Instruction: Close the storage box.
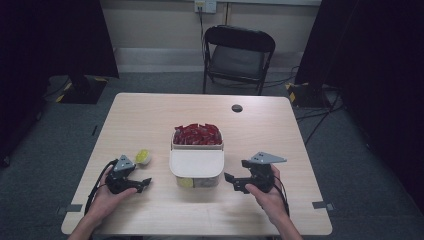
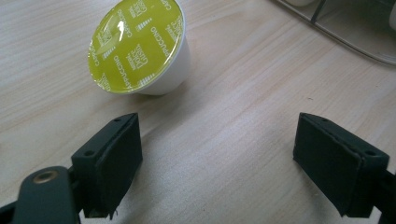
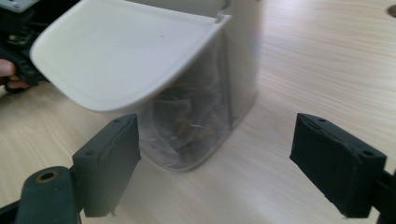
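A pale, light-wood-grain rectangular table (image 1: 150, 115) is standing on grey carpet in a dim room, with black curtains hanging at both sides and a cream wall running behind. A black folding chair (image 1: 239, 57) is sitting beyond the table's far edge, cables are trailing across the floor near it, and a small dark round hole (image 1: 237, 108) is showing in the tabletop toward the far side.

The left gripper (image 1: 140, 184) is resting low over the near left part of the table, held in the person's left hand (image 1: 107, 192), its jaws spread wide and gripping nothing. Just ahead of it, slightly to its left, a small white plastic coffee capsule with a yellow-green foil lid (image 2: 140, 46) is lying tilted on the wood, its printed lid facing the gripper's camera. It is near the jaws but not between them, and nothing is touching it.

The right gripper (image 1: 231, 181) is hovering at the near right, held in the person's right hand (image 1: 267, 192), jaws also released wide apart and empty. Directly in front of it, close by, a clear plastic storage box with a white lid (image 3: 205, 93) is standing in the middle of the table. The lid's near flap (image 1: 196, 162) is lying closed, while the far half is open and showing a heap of red capsules (image 1: 197, 134). The box is lying between the two grippers.
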Demonstrator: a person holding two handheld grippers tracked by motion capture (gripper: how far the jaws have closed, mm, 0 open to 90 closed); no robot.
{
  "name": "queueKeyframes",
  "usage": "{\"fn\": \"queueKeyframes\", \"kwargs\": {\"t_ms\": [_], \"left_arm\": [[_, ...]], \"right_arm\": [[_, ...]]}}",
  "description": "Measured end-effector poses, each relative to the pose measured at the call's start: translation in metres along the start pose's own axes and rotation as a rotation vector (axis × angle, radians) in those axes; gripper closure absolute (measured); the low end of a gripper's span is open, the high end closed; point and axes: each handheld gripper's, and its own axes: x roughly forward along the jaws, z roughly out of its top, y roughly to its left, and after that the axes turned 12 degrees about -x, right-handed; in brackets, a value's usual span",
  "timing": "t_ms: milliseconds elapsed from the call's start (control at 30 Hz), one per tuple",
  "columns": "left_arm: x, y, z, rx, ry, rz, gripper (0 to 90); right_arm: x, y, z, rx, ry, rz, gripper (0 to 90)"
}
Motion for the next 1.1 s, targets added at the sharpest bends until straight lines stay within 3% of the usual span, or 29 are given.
{"fn": "queueKeyframes", "kwargs": {"t_ms": [200,467,700,1100], "left_arm": [[0.0,0.0,0.0,0.004,0.003,0.0,14.9],[0.001,0.0,0.0,-0.009,-0.001,-0.005,14.7],[0.002,0.001,0.001,-0.016,-0.004,0.0,14.7],[0.002,0.002,0.002,-0.011,-0.001,0.005,14.7]], "right_arm": [[-0.012,-0.019,-0.003,0.032,-0.016,-0.061,15.2],[-0.016,-0.047,-0.013,0.073,0.011,-0.144,15.1],[-0.018,-0.075,-0.025,0.111,0.049,-0.237,15.4],[-0.008,-0.101,-0.052,0.164,0.163,-0.316,15.0]]}}
